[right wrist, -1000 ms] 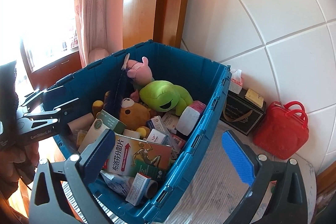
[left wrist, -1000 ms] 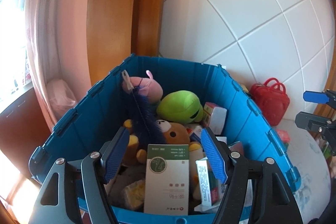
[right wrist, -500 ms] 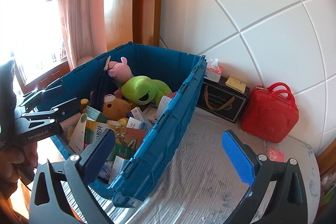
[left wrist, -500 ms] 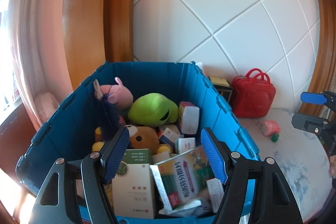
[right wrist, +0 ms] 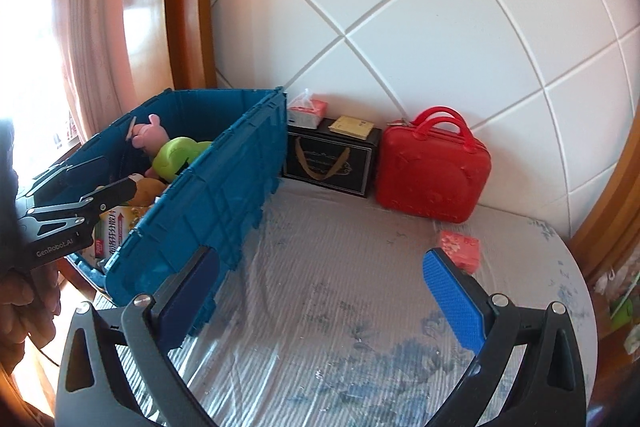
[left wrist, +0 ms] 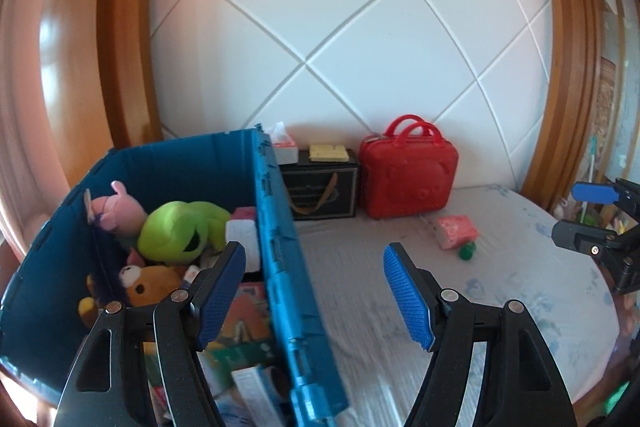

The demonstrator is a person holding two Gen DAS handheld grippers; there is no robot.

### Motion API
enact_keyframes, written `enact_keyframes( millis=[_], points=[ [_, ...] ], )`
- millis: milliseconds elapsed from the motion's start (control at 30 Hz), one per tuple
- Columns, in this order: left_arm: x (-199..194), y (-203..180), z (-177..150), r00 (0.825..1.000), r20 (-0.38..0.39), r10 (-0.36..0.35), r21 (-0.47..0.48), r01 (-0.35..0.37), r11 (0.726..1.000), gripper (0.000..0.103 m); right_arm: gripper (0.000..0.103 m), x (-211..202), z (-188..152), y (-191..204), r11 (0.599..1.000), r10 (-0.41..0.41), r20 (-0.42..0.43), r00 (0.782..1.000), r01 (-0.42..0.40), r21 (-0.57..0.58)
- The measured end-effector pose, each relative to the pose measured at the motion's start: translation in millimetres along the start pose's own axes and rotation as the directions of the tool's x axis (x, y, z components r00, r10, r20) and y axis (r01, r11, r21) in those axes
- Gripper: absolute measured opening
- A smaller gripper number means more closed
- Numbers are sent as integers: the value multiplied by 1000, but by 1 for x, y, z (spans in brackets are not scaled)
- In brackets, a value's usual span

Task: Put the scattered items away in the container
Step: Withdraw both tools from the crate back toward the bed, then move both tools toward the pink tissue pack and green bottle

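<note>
A blue crate point(left wrist: 280, 259) on the left holds plush toys, among them a green one point(left wrist: 180, 231), and several boxes. It also shows in the right wrist view point(right wrist: 208, 203). A small pink packet point(left wrist: 456, 227) and a green ball point(left wrist: 466, 251) lie on the grey cloth to the right; the packet also shows in the right wrist view point(right wrist: 460, 247). My left gripper point(left wrist: 314, 297) is open and empty, straddling the crate's right wall. My right gripper point(right wrist: 328, 299) is open and empty above the cloth, short of the packet.
A red mini suitcase point(left wrist: 408, 171) and a black gift box point(left wrist: 324, 187) with a tissue pack point(left wrist: 285, 147) stand against the white tiled wall. Wooden frames flank the wall. The round table's edge point(right wrist: 584, 291) curves at right.
Both grippers have swung right, away from the crate's inside toward the cloth. The packet and green ball have come into view. Both stay open.
</note>
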State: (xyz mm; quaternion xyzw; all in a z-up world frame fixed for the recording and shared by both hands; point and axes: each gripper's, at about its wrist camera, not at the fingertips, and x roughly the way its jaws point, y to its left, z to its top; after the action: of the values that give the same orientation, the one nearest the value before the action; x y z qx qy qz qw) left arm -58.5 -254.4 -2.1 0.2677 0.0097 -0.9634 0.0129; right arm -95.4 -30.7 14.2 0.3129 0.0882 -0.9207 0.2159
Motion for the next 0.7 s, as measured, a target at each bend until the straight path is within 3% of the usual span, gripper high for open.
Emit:
enact_keyframes(
  millis=[700],
  points=[
    [52, -192, 6, 988, -39, -150, 164, 155, 974, 72, 103, -45, -82, -184, 971, -155, -25, 988, 157, 181]
  ],
)
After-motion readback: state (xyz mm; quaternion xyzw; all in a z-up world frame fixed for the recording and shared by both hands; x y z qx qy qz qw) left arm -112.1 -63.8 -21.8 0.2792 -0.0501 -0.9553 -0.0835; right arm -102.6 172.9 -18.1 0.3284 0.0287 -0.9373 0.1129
